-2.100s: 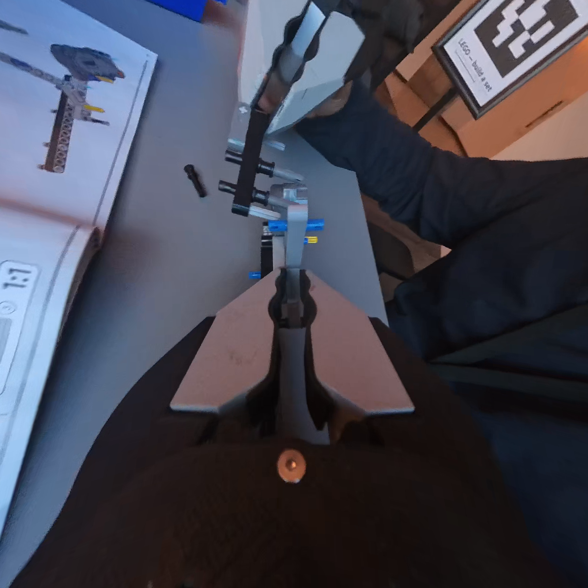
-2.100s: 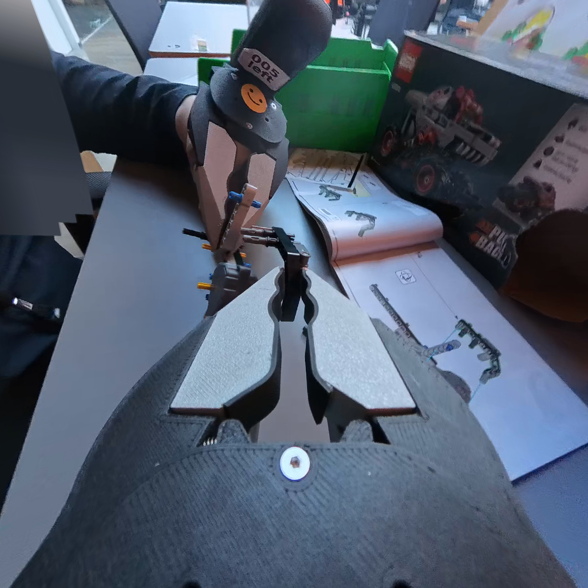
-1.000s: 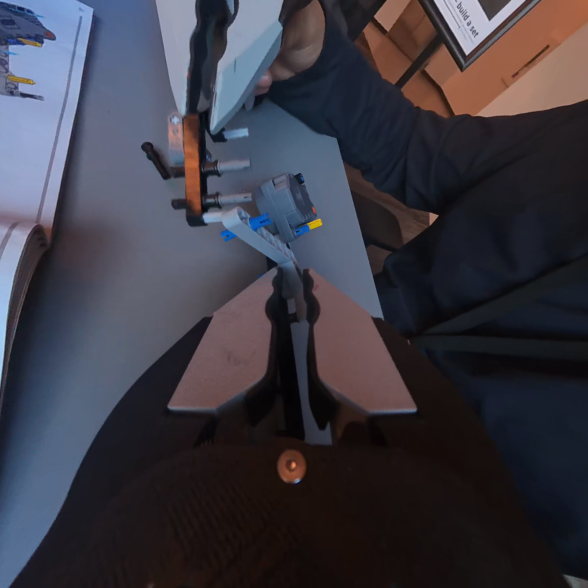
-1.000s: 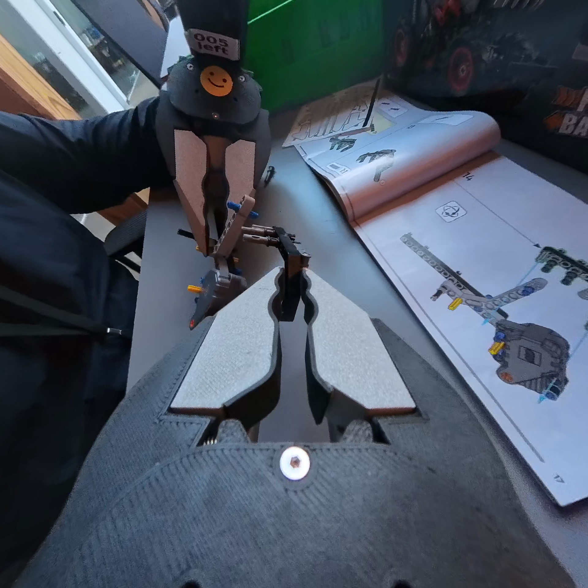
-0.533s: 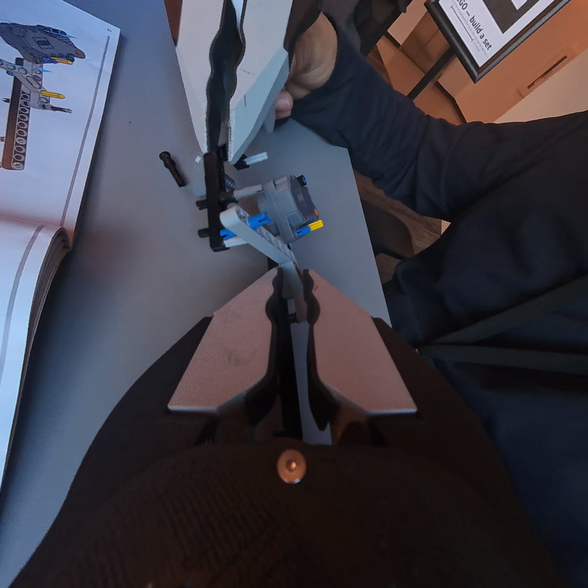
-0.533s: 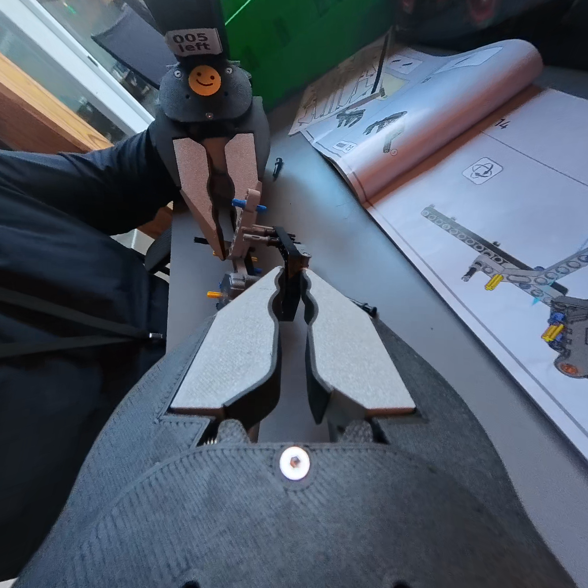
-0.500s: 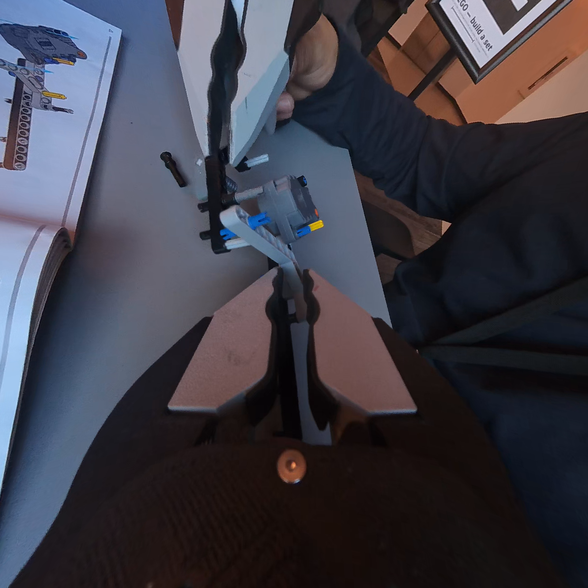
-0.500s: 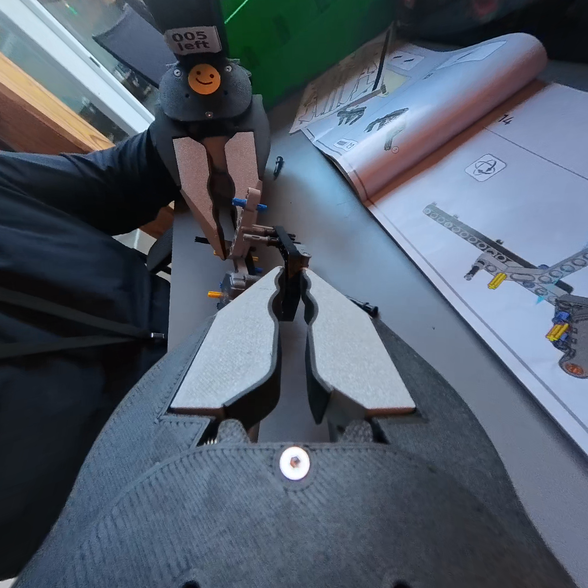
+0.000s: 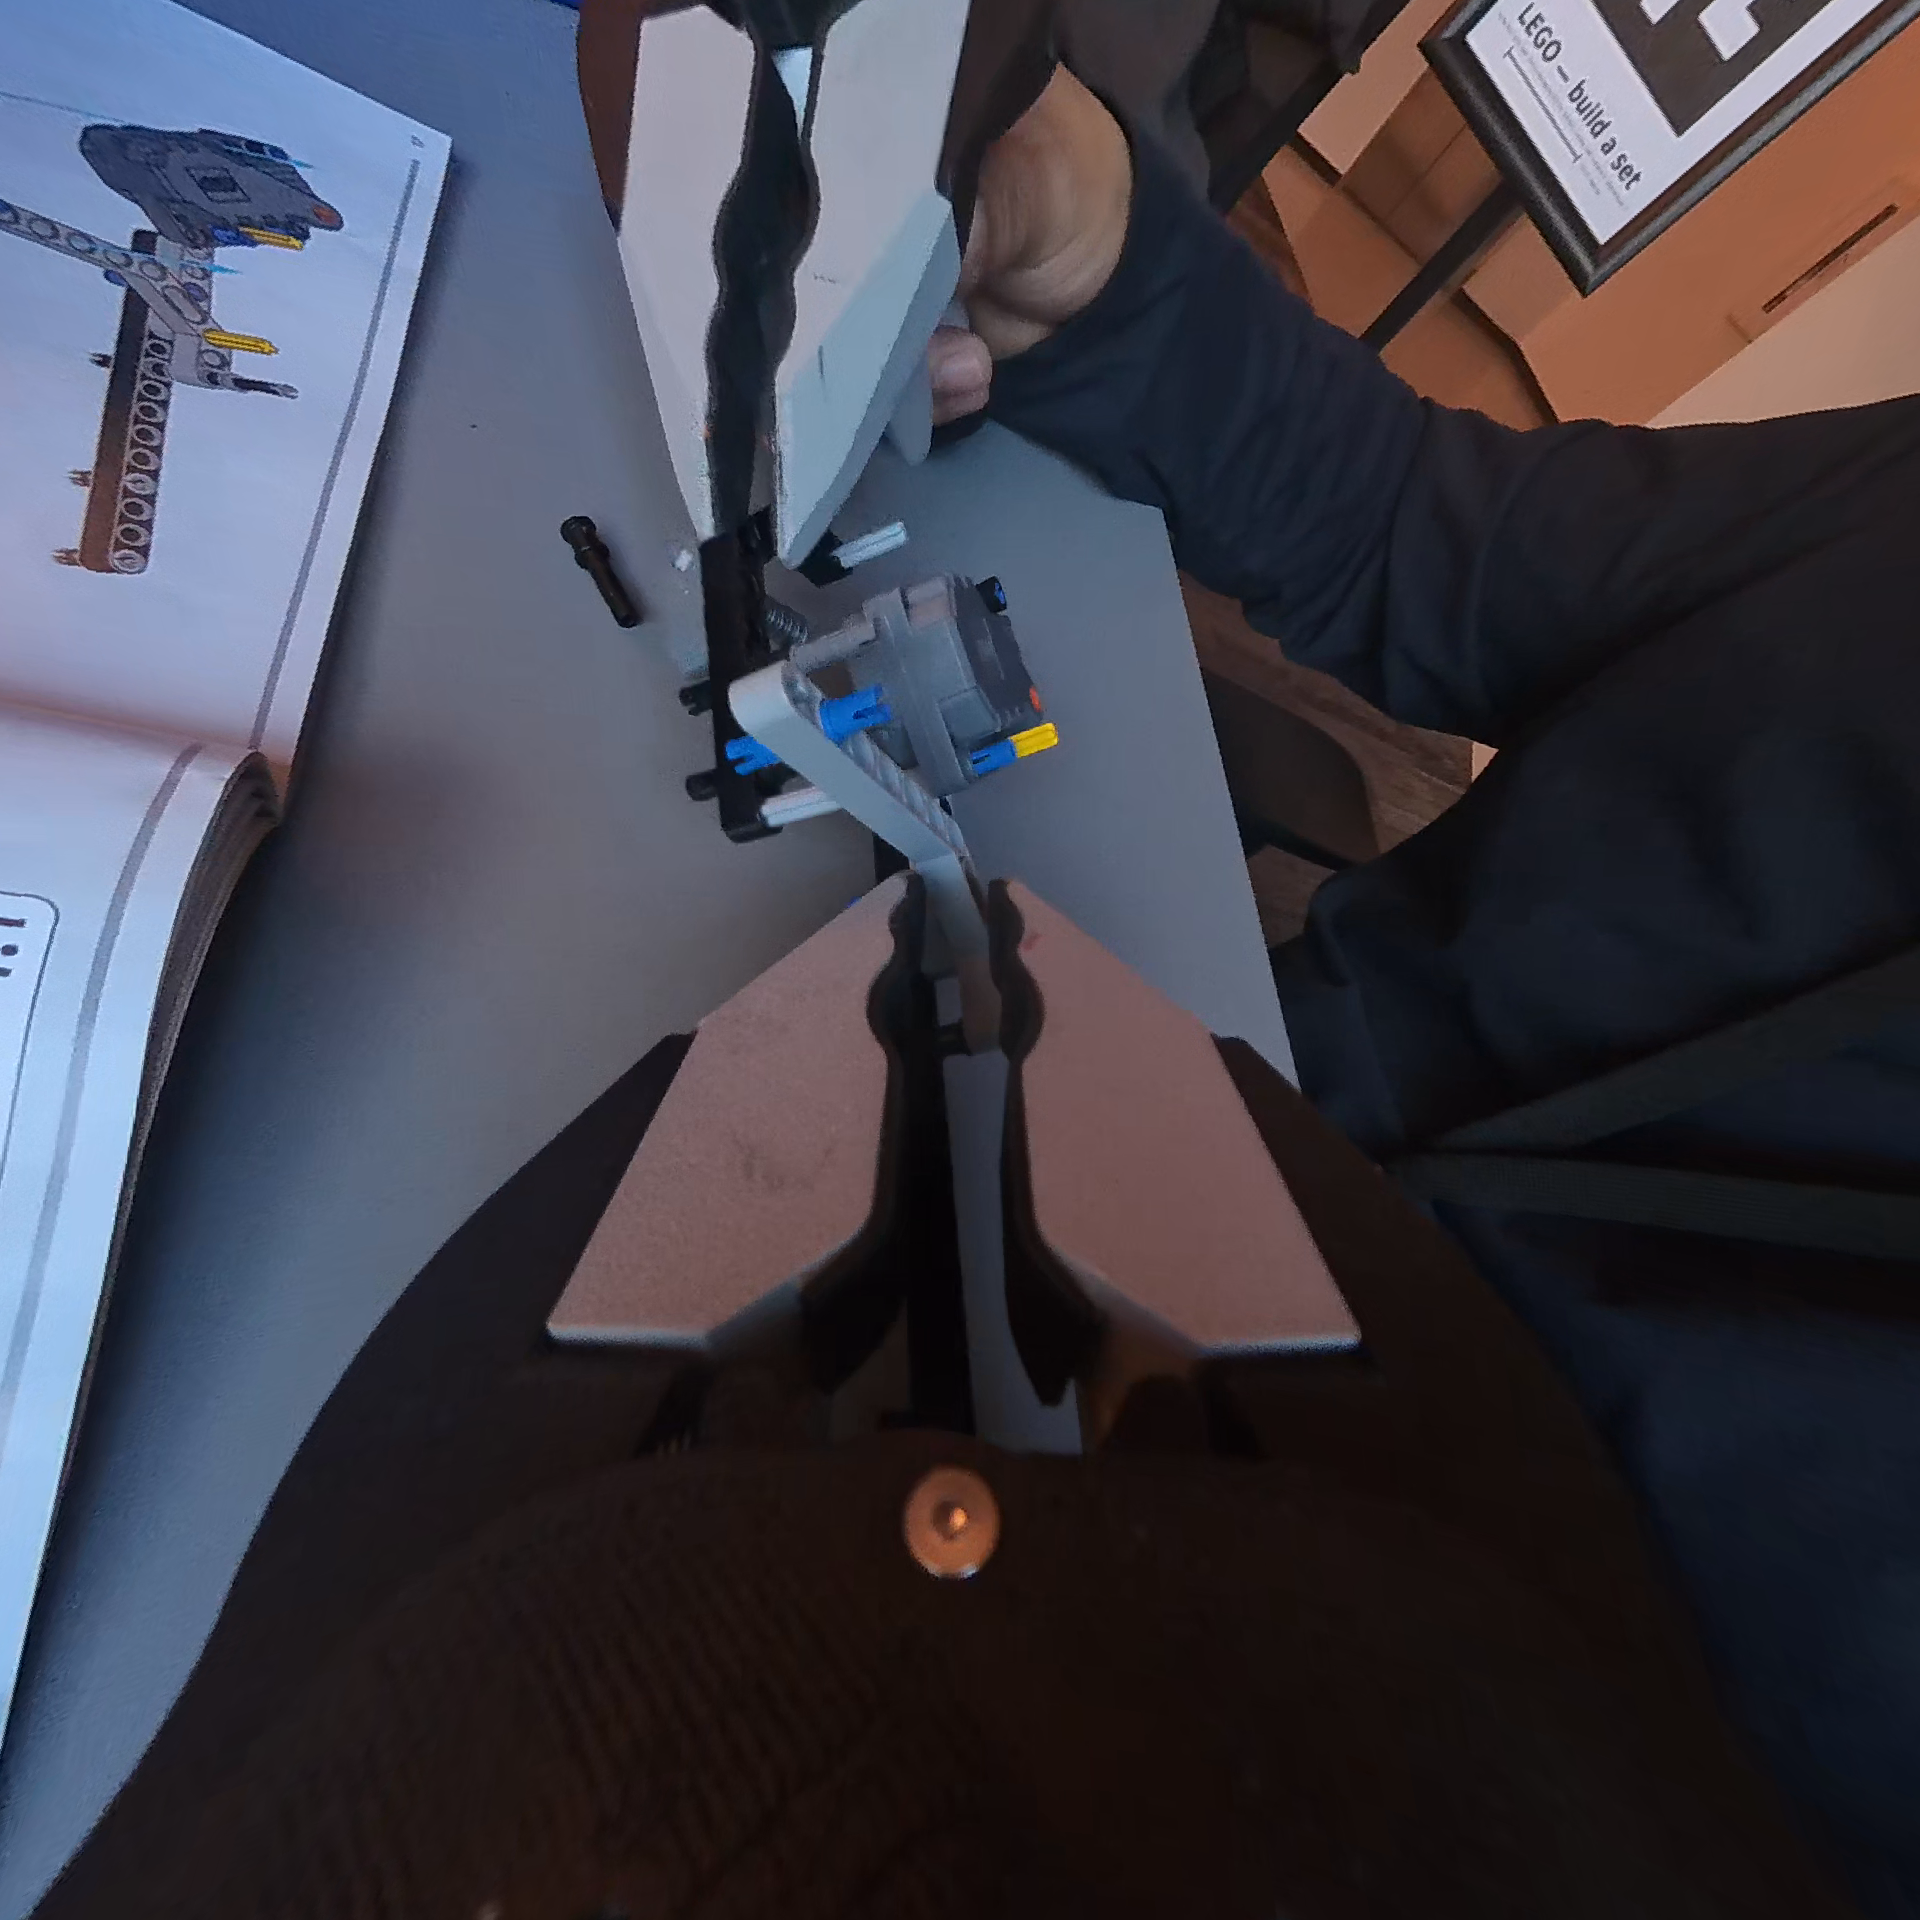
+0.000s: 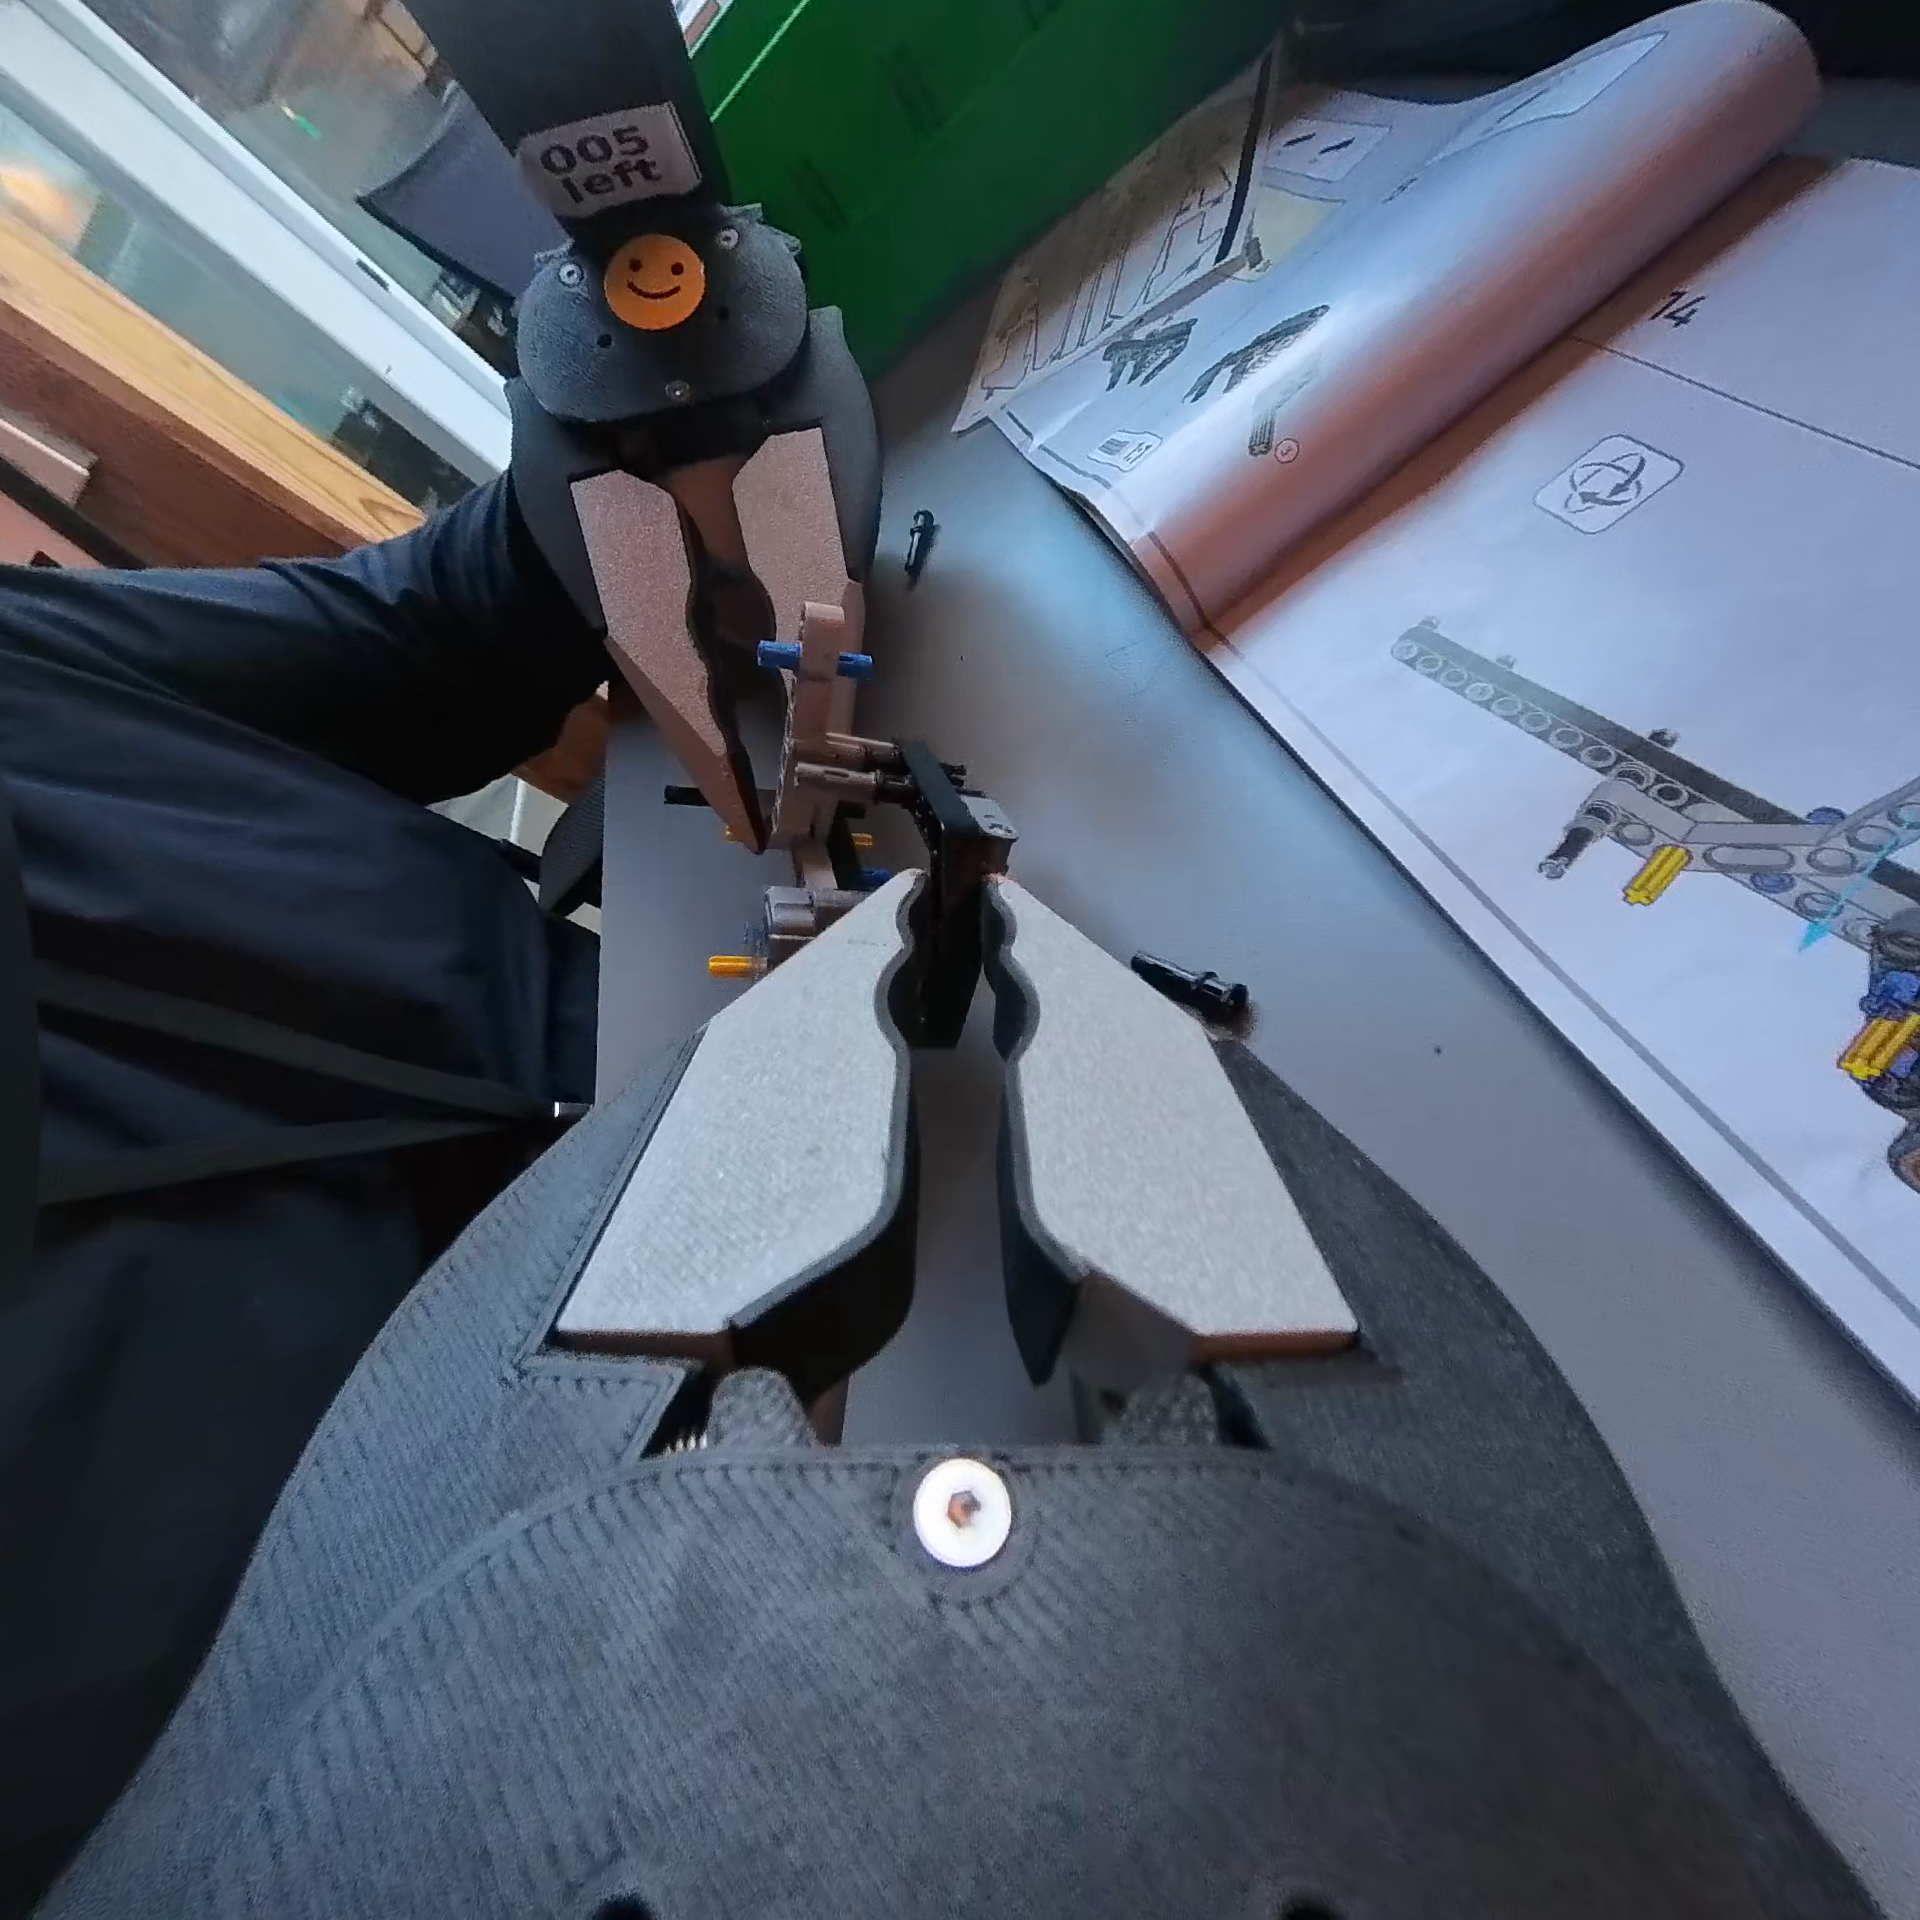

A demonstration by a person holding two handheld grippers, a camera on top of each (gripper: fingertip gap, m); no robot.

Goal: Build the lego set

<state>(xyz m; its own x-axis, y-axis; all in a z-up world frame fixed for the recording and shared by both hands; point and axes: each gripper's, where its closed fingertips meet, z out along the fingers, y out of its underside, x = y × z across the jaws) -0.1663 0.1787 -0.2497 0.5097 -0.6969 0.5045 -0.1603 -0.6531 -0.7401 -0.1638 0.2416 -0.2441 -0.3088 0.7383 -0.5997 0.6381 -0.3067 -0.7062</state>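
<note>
My left gripper (image 9: 951, 894) is shut on a grey angled beam (image 9: 862, 779) that carries a grey motor block (image 9: 961, 665) with blue and yellow pins. My right gripper (image 10: 951, 899) is shut on a black beam (image 10: 951, 821) whose tan and black pins point at the grey beam (image 10: 821, 665). In the left wrist view the black beam (image 9: 732, 665) stands against the grey beam's end, with the right gripper (image 9: 764, 520) above it. The left gripper (image 10: 774, 790) shows opposite in the right wrist view. Whether the pins sit in the holes is hidden.
An open instruction booklet (image 10: 1558, 499) lies right of the work; it also shows in the left wrist view (image 9: 156, 416). Loose black pins (image 10: 1184, 982) (image 10: 920, 535) (image 9: 600, 571) lie on the grey table (image 9: 468, 935). A green bin (image 10: 935, 114) stands behind. The table edge (image 9: 1226, 831) is close.
The two grippers have come together. The black beam with its pins has moved from apart to right against the grey beam's end. The left gripper turned the grey assembly.
</note>
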